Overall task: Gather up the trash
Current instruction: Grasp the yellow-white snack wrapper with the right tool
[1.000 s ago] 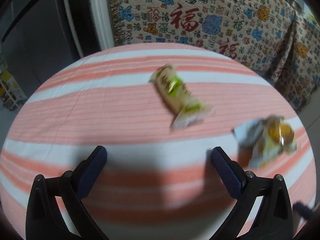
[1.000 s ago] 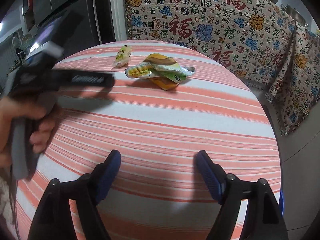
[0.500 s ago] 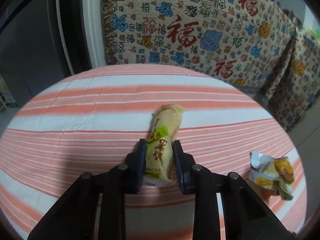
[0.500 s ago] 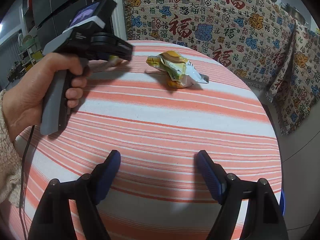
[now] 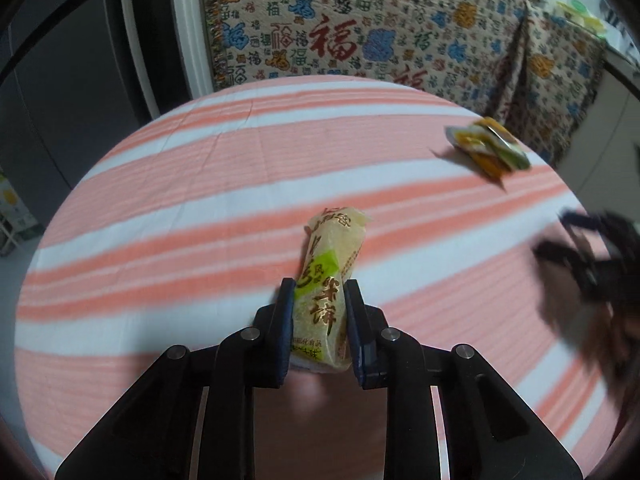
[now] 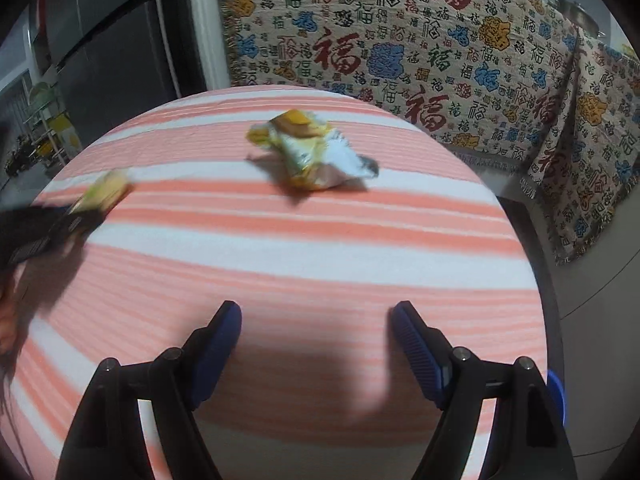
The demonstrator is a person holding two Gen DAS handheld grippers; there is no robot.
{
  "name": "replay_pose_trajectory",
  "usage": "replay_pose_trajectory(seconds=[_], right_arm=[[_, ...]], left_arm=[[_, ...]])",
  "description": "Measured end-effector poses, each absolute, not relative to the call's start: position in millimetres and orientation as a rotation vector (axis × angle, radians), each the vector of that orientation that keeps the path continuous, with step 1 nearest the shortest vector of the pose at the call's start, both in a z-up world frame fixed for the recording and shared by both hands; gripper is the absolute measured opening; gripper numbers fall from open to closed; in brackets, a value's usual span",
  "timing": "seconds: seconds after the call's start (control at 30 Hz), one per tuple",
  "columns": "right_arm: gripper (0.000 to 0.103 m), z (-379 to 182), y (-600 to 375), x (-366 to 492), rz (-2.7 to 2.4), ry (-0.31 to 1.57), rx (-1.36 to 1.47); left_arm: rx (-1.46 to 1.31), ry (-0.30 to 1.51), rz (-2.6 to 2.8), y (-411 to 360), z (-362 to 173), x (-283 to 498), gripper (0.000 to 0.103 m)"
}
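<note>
My left gripper [image 5: 319,300] grasps the long yellow-green plastic snack wrapper [image 5: 326,280], its fingers easing slightly, above the striped pink-and-white round surface [image 5: 200,200]. The right gripper [image 6: 316,320], fingers spreading and empty, must next reach the crumpled yellow-and-white foil wrapper [image 6: 312,156] farther across that surface.

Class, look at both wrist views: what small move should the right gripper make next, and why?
Probably advance toward the crumpled wrappers and straddle them. The right gripper is opening, with nothing between its jaws, short of that pile on the striped tablecloth, while the left gripper already clamps the long snack packet.
</note>
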State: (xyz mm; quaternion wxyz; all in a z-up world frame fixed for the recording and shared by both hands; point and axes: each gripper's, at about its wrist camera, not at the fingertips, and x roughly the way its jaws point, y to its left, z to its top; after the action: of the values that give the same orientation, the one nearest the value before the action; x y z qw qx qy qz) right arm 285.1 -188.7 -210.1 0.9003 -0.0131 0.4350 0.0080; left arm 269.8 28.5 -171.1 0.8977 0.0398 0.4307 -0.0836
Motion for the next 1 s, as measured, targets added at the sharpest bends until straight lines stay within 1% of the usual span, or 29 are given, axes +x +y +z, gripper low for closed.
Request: replay_pose_trajectory(seconds=[0.03, 0.07, 0.1, 0.13, 0.17, 0.2, 0.27, 0.33, 0.37, 0.43, 0.47, 0.5, 0.63, 0.67, 0.8, 0.93, 0.97, 1.0], right_arm=[[0.093, -211, -190, 299, 0.025, 0.908, -0.037], [0.098, -212, -189, 310, 0.034, 0.914, -0.043], [0.1, -212, -188, 321, 0.041, 0.919, -0.048], [0.1, -213, -185, 336, 0.054, 0.921, -0.058], [0.1, -213, -183, 346, 0.064, 0.921, -0.063], [0.1, -213, -182, 357, 0.069, 0.919, -0.065], [0.099, -212, -183, 374, 0.059, 0.917, -0.049], [0.072, -210, -184, 381, 0.042, 0.902, -0.038], [0.052, -206, -183, 380, 0.037, 0.881, -0.043], [0.047, -205, -183, 372, 0.052, 0.875, -0.035], [0.046, -204, -181, 365, 0.052, 0.874, -0.042], [0.046, -204, -179, 358, 0.053, 0.876, -0.043], [0.046, -204, -168, 310, 0.032, 0.878, -0.056], [0.046, -204, -166, 298, 0.024, 0.879, -0.051], [0.047, -199, -161, 246, 0.02, 0.882, -0.051], [0.05, -197, -163, 222, 0.024, 0.883, -0.041], [0.06, -196, -165, 222, 0.032, 0.885, -0.031], [0.076, -197, -166, 222, 0.049, 0.888, -0.021]], left_arm=[[0.085, 0.885, -0.169, 28, -171, 265, 0.028], [0.089, 0.876, -0.163, 27, -172, 262, 0.032], [0.095, 0.868, -0.159, 26, -173, 261, 0.041], [0.097, 0.869, -0.158, 25, -173, 262, 0.047], [0.093, 0.872, -0.153, 25, -173, 263, 0.062], [0.087, 0.878, -0.145, 26, -174, 264, 0.069], [0.076, 0.88, -0.146, 27, -175, 265, 0.07], [0.082, 0.882, -0.146, 27, -176, 265, 0.073], [0.086, 0.883, -0.149, 26, -176, 265, 0.076], [0.093, 0.887, -0.151, 25, -177, 264, 0.08], [0.093, 0.89, -0.147, 25, -178, 264, 0.085], [0.091, 0.895, -0.139, 25, -179, 264, 0.09], [0.085, 0.908, -0.117, 30, -181, 262, 0.096], [0.09, 0.913, -0.113, 30, -181, 259, 0.099], [0.109, 0.924, -0.127, 35, -183, 241, 0.102], [0.118, 0.921, -0.151, 40, -183, 232, 0.102], [0.117, 0.921, -0.155, 40, -183, 231, 0.102], [0.116, 0.923, -0.162, 41, -183, 232, 0.102]])
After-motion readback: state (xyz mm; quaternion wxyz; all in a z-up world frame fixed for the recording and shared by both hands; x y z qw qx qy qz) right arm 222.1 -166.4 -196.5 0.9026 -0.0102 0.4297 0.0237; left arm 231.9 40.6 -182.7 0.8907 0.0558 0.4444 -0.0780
